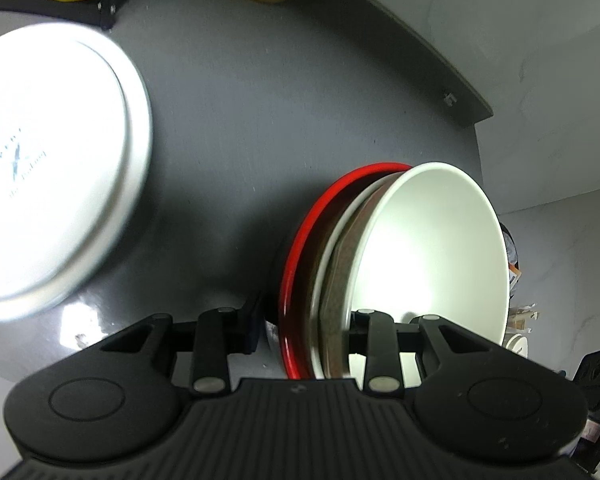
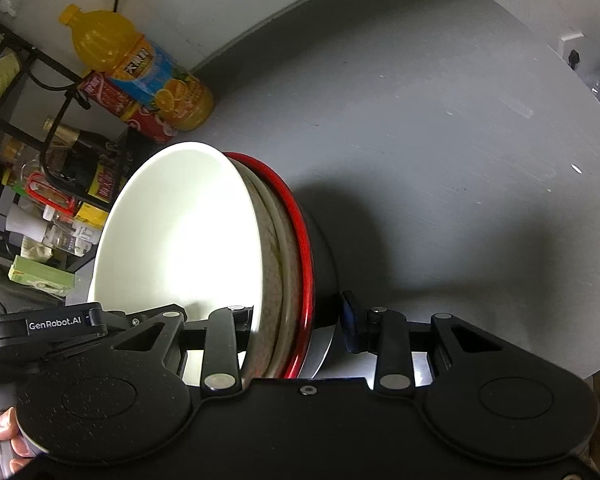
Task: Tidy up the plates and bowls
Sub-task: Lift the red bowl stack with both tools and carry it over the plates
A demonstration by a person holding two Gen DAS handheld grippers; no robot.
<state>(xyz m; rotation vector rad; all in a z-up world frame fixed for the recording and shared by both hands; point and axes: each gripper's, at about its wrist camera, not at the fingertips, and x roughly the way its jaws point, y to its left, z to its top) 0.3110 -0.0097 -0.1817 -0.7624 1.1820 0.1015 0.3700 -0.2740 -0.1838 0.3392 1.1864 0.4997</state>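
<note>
Both the left gripper point(image 1: 304, 332) and right gripper point(image 2: 296, 320) pinch the nested stack of bowls point(image 1: 428, 248) between their fingers, so uneven squeezing could let the white bowl point(image 2: 180, 232) slide out.

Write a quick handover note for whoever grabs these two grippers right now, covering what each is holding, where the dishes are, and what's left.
Left gripper: shut on the stack's rim.
Right gripper: shut on the same stack from the opposite side.
Stack: white bowl nested in a speckled bowl and a red-rimmed dish, seemingly held above the grey counter.
White plate: separate, to the left of the stack in the left wrist view.
Done: bowls nested.
Left: set the stack down and deal with the white plate.
</note>
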